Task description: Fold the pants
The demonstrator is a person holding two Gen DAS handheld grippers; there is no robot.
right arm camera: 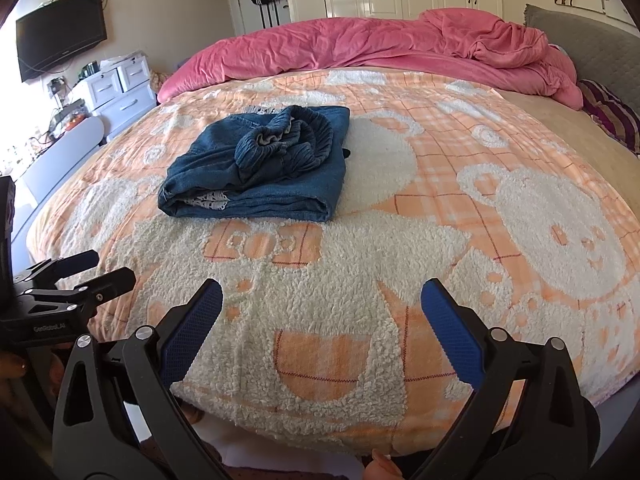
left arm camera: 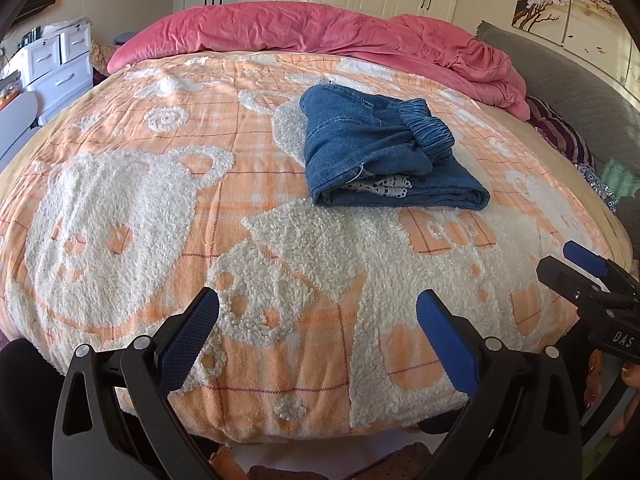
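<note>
- Both jaws stand wide apart and hold nothing: left gripper (left arm camera: 318, 322) and right gripper (right arm camera: 322, 312) hover over the near edge of the orange-and-white blanket (left arm camera: 132, 208).
- Folded blue denim pants (left arm camera: 384, 152) lie on the blanket well ahead of the jaws, right of the left gripper's line, left of the right gripper's, waistband bunched on top.
- Pink duvet (right arm camera: 360, 52) lies heaped beyond them.

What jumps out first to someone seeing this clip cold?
A folded pair of blue denim pants lies mid-bed on an orange blanket with white fleecy bears, with a rumpled pink duvet heaped behind. Both the left gripper and right gripper hang open over the blanket's near edge, holding nothing.
</note>
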